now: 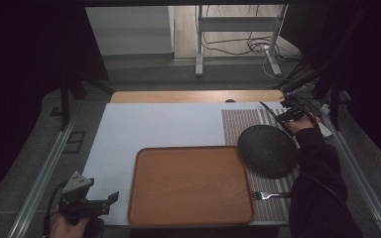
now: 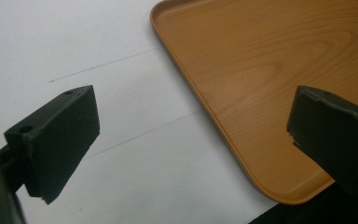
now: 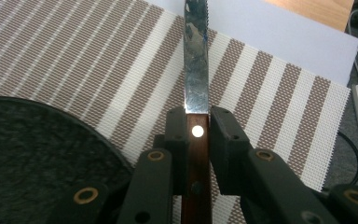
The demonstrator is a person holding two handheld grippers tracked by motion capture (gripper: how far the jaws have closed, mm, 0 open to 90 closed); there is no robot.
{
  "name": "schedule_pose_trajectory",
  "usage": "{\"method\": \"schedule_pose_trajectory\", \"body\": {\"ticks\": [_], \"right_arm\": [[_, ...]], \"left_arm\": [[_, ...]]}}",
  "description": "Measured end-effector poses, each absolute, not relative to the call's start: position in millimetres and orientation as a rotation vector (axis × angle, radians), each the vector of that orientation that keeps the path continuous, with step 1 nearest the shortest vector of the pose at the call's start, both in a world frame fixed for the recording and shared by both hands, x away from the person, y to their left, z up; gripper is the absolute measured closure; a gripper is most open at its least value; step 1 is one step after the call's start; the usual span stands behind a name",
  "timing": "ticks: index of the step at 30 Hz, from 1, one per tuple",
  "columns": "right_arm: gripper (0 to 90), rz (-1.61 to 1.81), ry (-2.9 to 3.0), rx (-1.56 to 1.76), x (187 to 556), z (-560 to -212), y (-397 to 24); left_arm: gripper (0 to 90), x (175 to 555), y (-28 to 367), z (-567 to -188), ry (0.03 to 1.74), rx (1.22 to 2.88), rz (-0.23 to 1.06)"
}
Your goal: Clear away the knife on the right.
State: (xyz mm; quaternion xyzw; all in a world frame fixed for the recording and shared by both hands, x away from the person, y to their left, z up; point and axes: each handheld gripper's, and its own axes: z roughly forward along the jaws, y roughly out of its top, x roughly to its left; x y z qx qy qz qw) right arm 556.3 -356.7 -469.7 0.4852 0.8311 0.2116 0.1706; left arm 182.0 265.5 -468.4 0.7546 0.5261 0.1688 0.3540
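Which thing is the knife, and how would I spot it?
Find the striped placemat on the right side of the white table. Above its far end, beyond the dark round plate, the right tongs grip the knife by its brown riveted handle. Unlike the fork lying near the front edge, it has one shiny, saw-toothed blade.

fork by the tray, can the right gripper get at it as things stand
Probably not yet: the right gripper is shut on a knife at the placemat's far end, and the dark plate lies between it and the fork. It would need to put the knife down first.
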Motion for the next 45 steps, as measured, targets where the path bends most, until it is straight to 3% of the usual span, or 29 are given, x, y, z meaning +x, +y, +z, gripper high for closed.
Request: {"method": "schedule_pose_trajectory", "body": {"ticks": [26,45], "right_arm": [[77.8,0.679,2.418,1.368,522,-466,-326],[77.8,0.724,2.486,1.296,476,-463,-294]], "left_arm": [[2.6,182,265,-468,1.358,1.949,0.436],[2.5,182,266,-468,1.358,1.945,0.433]]}}
